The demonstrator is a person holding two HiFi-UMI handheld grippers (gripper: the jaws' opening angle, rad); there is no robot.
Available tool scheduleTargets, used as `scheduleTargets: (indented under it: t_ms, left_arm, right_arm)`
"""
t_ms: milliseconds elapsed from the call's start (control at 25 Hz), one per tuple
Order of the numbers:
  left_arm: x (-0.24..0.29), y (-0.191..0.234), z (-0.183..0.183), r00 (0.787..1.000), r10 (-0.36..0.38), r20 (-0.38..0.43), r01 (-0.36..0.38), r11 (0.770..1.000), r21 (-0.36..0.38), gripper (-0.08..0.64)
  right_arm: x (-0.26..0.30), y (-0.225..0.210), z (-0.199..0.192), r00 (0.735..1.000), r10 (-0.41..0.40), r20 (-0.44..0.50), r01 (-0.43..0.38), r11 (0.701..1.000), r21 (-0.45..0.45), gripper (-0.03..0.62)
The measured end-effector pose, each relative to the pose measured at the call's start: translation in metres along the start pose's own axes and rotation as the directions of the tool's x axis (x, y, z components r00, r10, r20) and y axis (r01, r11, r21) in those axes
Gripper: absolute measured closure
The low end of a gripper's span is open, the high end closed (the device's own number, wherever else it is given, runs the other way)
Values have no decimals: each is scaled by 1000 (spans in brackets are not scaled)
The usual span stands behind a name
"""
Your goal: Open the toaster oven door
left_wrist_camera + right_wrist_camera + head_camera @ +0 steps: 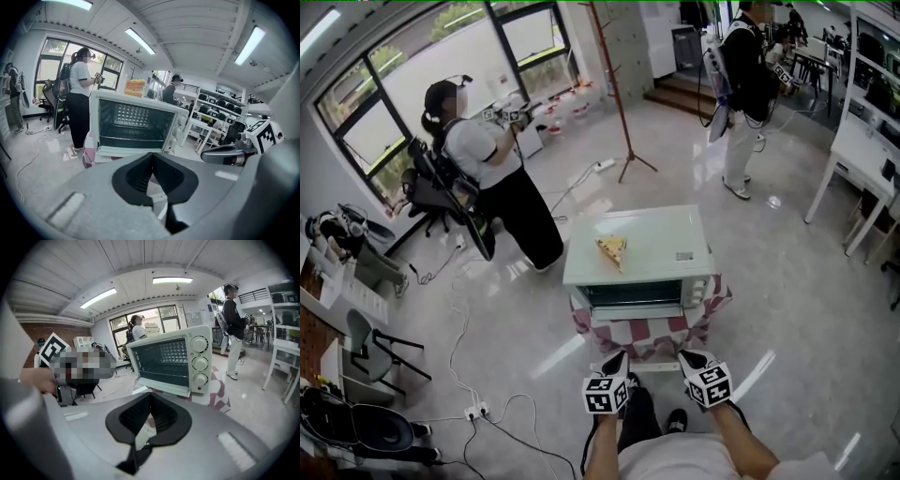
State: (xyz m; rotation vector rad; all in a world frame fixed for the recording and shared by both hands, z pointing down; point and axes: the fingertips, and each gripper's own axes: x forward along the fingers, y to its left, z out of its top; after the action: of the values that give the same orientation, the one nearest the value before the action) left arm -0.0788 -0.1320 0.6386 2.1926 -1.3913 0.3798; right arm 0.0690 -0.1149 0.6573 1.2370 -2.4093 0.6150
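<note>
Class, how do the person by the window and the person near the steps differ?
The person by the window wears a white top and black trousers; the person near the steps wears a dark top and white trousers. The first stands closer to the toaster oven, at its left; the second farther, at its right. Both stand, with packs on their backs.

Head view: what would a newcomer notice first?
A white toaster oven sits mid-floor on a red-checked cloth, its door hanging open and a toast-like slice on top. Just before it, the left gripper and right gripper hover shut and empty.
</note>
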Motion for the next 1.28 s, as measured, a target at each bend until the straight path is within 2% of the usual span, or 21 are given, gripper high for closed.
scheduleTargets:
  t_ms: [120, 360, 480, 680, 920, 1280]
  left_arm:
    - [-3, -5, -3, 1000, -7, -5, 7, 1000, 0, 558]
    - [-4, -9, 0, 1000, -12, -8, 12, 1000, 1, 558]
    - [-7, -19, 1, 999, -40, 10, 40, 999, 3, 558]
    - [-13, -21, -2, 997, -77, 25, 78, 996, -41, 559]
    - [-24, -17, 3, 996, -76, 44, 78, 996, -37, 559]
    - [-32, -11, 14, 993, -58, 106, 62, 997, -39, 560]
  right_arm:
    - [-3, 8, -1, 1000, 18, -6, -18, 1000, -16, 589]
    - [-9, 14, 19, 996, -15, 88, 18, 999, -30, 589]
    - [-9, 19, 14, 997, 1, 78, 1, 1000, -23, 590]
    - [-15, 28, 14, 994, 24, 109, -16, 998, -67, 589]
    - [-23, 18, 33, 983, -22, 182, 29, 999, -34, 591]
    - [-24, 21, 26, 984, -24, 177, 32, 999, -43, 591]
